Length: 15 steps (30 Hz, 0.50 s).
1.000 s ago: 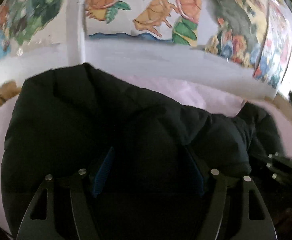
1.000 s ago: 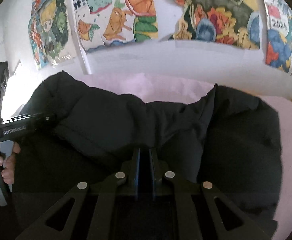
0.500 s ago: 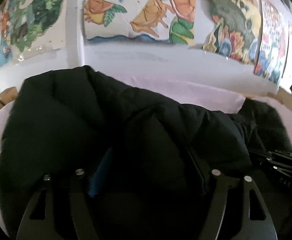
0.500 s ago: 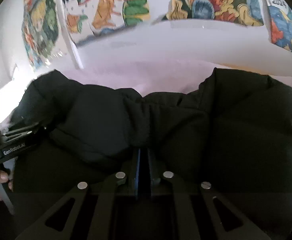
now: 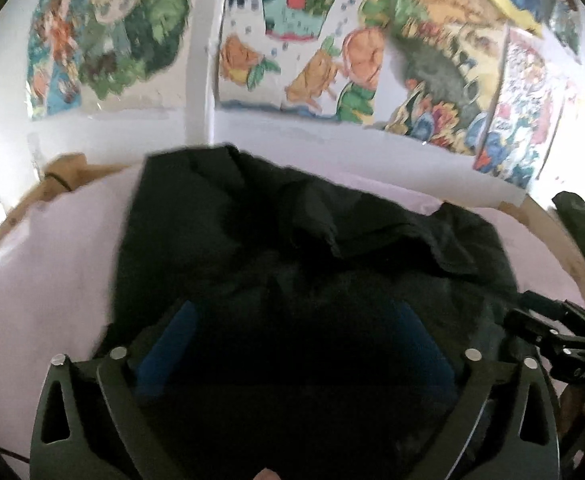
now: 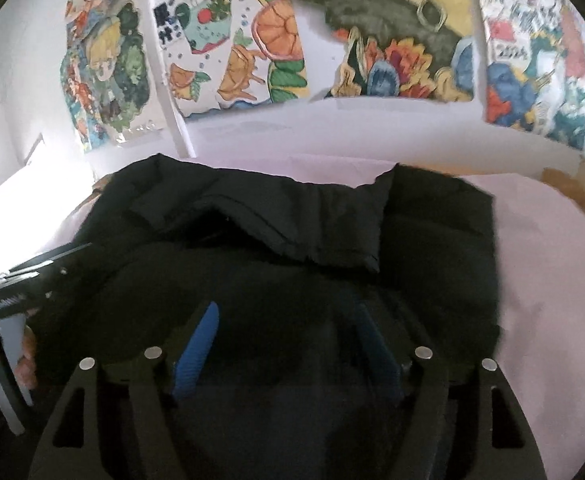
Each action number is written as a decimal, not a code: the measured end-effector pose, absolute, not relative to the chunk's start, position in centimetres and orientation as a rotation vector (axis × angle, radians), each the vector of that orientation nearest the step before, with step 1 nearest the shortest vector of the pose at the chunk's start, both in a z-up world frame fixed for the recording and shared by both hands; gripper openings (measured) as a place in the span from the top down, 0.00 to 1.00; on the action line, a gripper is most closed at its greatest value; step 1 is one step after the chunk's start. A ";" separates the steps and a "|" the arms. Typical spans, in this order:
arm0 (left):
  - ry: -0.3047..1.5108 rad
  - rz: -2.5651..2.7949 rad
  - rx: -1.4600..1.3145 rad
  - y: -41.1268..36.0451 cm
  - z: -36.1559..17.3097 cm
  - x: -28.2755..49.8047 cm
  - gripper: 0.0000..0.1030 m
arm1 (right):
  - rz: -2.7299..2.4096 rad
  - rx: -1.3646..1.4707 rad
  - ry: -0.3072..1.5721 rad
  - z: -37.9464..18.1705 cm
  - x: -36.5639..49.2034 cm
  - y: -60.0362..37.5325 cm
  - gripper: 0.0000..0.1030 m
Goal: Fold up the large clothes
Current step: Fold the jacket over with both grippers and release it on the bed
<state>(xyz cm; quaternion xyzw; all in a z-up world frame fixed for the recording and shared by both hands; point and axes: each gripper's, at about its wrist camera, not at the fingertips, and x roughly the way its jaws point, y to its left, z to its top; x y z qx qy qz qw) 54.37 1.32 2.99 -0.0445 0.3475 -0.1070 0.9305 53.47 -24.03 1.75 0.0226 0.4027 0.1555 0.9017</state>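
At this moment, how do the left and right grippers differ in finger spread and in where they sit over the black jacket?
The left gripper has its fingers spread wider than the right gripper. The left gripper sits over the black puffer jacket near its left edge, beside bare pink sheet; the right gripper sits over its middle. Both are open, with blue pads, gripping nothing.

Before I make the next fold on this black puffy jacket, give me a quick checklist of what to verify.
1. Left hand-held gripper open: ok.
2. Right hand-held gripper open: ok.
3. Black puffy jacket lying on the pale pink sheet: ok.
4. Top layer flat: not ok, a flap is bunched across the middle.
5. Jacket's near edge visible: cannot tell, both grippers hide it.
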 end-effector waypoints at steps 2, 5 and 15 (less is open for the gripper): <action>0.674 -0.217 -0.074 1.5 4.9 51.6 0.01 | 0.308 0.035 0.819 3.6 51.3 -23.9 0.18; 0.680 -0.218 -0.064 1.6 6.8 48.6 0.01 | 0.300 0.020 0.830 6.0 48.0 -24.0 0.15; 0.644 -0.235 -0.049 2.4 11.5 39.1 0.01 | 0.322 -0.070 0.829 11.5 38.7 -22.8 0.00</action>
